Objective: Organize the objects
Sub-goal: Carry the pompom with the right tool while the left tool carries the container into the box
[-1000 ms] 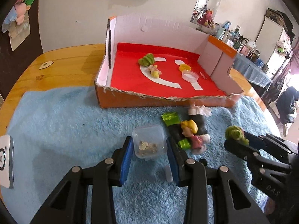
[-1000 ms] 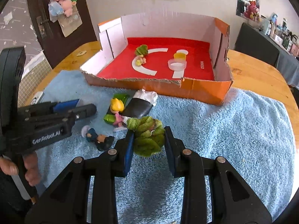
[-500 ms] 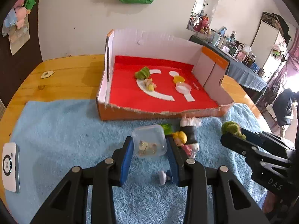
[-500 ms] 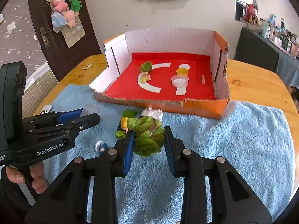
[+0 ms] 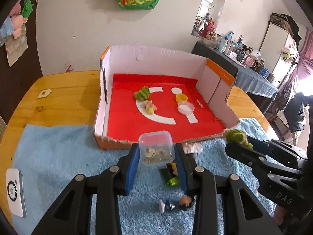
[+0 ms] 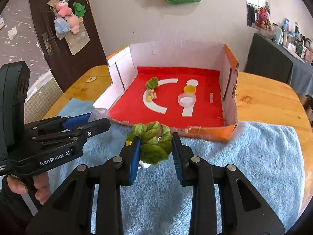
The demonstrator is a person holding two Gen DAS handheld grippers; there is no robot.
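Note:
My left gripper (image 5: 156, 154) is shut on a small clear plastic box (image 5: 156, 147) with small bits inside, held above the blue towel (image 5: 58, 152) just in front of the box. My right gripper (image 6: 155, 146) is shut on a green fuzzy plant toy (image 6: 153, 143), also lifted near the box's front edge. The open cardboard box (image 5: 219, 80) has a red floor holding a green toy (image 5: 142, 94), a small figure (image 5: 149, 106), a yellow cap (image 5: 181, 98) and a clear lid (image 5: 185, 107). Small figures (image 5: 176, 205) lie on the towel under my left gripper.
The towel covers a round wooden table (image 5: 64, 90). A white device (image 5: 13, 192) lies at the towel's left edge. A small tag (image 5: 44, 93) lies on the wood at the far left. A cluttered side table (image 5: 250, 72) stands at the back right.
Both grippers have risen from the towel and moved toward the cardboard box, each carrying its object. The figures on the towel now lie below and behind the left gripper.

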